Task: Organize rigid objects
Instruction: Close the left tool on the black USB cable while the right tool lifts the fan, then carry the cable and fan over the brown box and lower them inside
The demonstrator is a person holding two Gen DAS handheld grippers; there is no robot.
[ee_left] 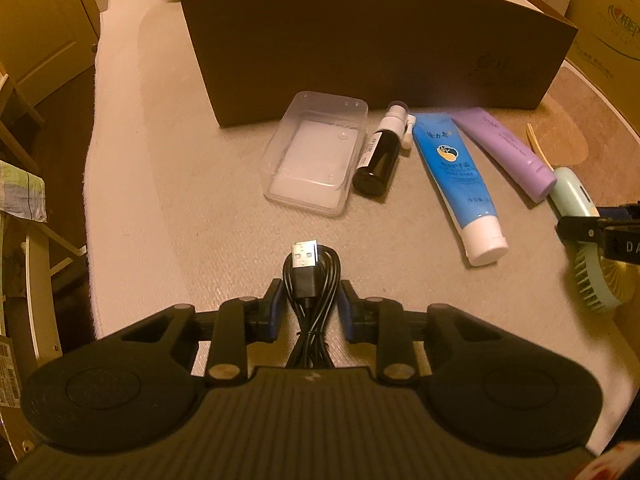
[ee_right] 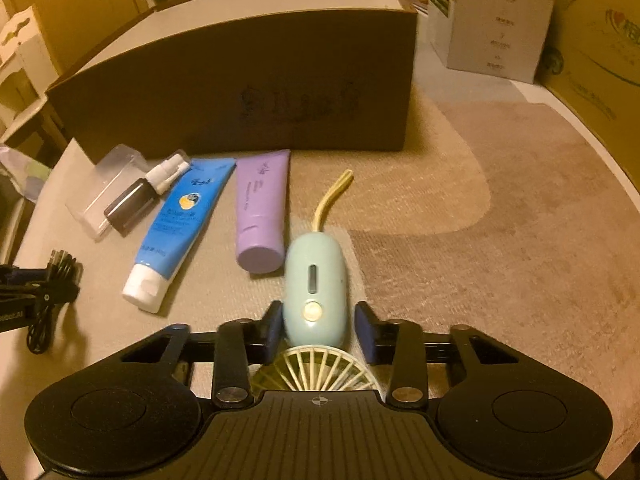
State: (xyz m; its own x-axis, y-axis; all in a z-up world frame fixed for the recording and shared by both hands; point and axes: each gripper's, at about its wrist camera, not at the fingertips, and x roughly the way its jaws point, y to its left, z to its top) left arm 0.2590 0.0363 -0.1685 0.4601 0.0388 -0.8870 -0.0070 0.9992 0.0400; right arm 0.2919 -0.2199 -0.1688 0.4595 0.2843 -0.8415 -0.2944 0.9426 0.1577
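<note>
My left gripper straddles a coiled black USB cable; its jaws stand close on both sides of the cable, barely apart from it. My right gripper straddles the handle of a pale green handheld fan with small gaps at the pads; the fan also shows in the left wrist view. On the mat lie a clear plastic case, a dark spray bottle, a blue tube and a purple tube.
A large brown cardboard box stands open behind the row of items; it also shows in the right wrist view. White and tan boxes stand at the back right. The table's left edge drops to furniture.
</note>
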